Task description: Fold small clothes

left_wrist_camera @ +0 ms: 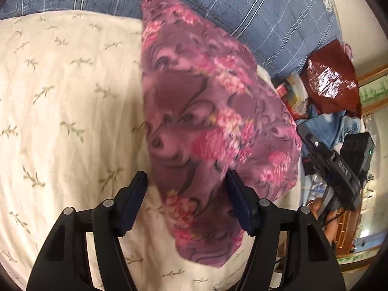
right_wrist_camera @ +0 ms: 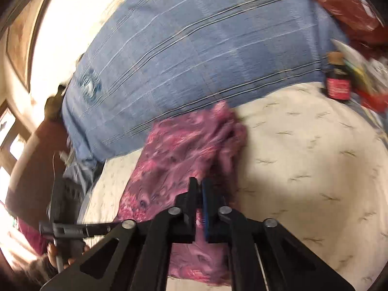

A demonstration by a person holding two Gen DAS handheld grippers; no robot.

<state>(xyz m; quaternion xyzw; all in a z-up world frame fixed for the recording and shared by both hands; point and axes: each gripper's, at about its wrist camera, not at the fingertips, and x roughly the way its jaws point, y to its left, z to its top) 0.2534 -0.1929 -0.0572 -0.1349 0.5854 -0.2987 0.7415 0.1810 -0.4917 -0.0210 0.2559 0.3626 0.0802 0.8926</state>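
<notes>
The purple floral garment [left_wrist_camera: 213,121] is soft and fleecy, and it lies on the cream bed sheet [left_wrist_camera: 60,97] with a leaf print. The left gripper [left_wrist_camera: 186,179] has its fingers spread around the lower edge. The right gripper [right_wrist_camera: 200,184] has its fingers pressed together, pinching the cloth. The blue checked pillow [right_wrist_camera: 194,48] borders the far side; free sheet lies to the left.

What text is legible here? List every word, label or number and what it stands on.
No text can be quoted.
Black device: white letters, too distorted to read.
Bottle: red label, blurred.
Blue pillow: round emblem, blurred.
Floral garment: pattern only, no text.
</notes>
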